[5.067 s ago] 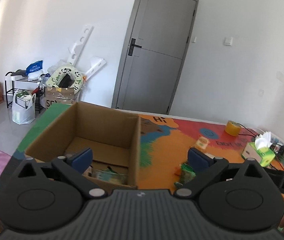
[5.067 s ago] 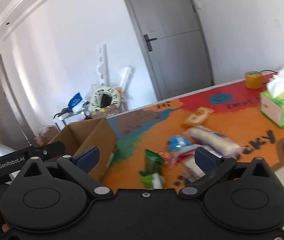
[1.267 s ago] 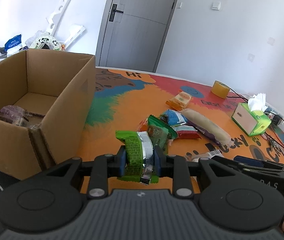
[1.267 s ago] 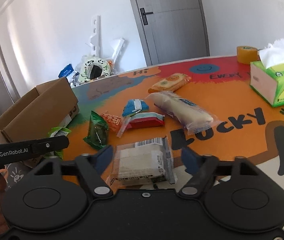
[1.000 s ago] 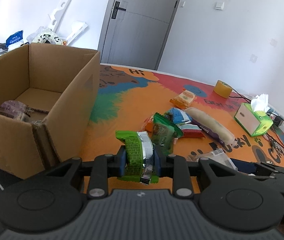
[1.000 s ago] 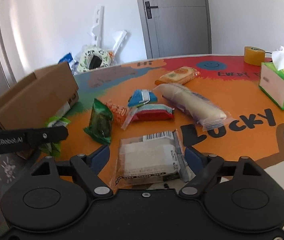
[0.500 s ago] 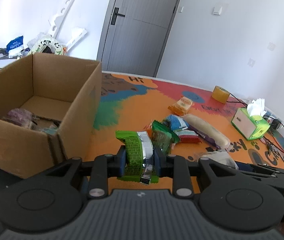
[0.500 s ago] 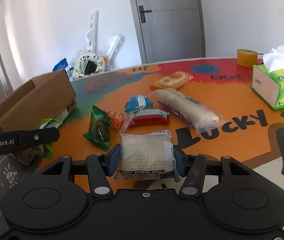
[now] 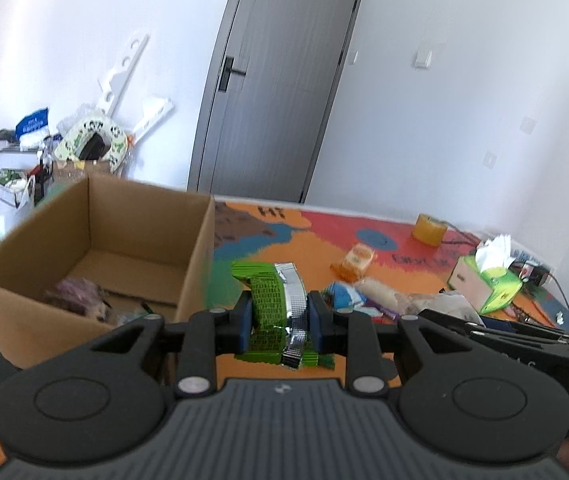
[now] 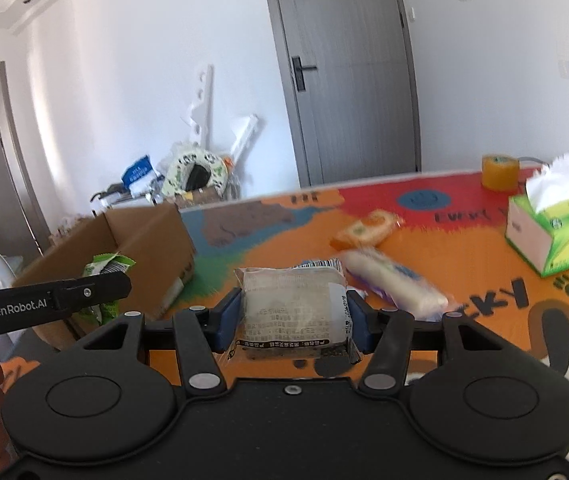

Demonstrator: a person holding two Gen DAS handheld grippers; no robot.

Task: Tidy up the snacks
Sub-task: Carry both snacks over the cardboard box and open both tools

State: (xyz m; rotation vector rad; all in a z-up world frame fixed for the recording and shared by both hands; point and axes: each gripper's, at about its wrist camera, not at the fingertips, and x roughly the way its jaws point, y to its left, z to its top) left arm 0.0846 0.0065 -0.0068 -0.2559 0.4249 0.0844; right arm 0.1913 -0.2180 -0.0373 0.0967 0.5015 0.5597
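My left gripper [image 9: 279,318] is shut on a green and silver snack packet [image 9: 274,308] and holds it in the air just right of an open cardboard box [image 9: 96,248]. The box has several snacks at its bottom. My right gripper [image 10: 294,318] is shut on a clear-wrapped pale cake packet [image 10: 293,312], lifted above the table. The box also shows in the right wrist view [image 10: 146,236], with the left gripper and its green packet [image 10: 106,266] beside it. An orange packet [image 10: 366,228] and a long white wrapped roll [image 10: 394,280] lie on the table.
The table has a colourful orange mat [image 10: 464,248]. A green tissue box [image 10: 552,232] and a yellow tape roll [image 10: 499,171] stand at the far right. A grey door [image 9: 280,92] and floor clutter [image 9: 88,146] are behind the table.
Both grippers have risen with their packets. The left one has moved nearer the box's right wall. The right one closed on the cake packet about half a second ago and lifted it.
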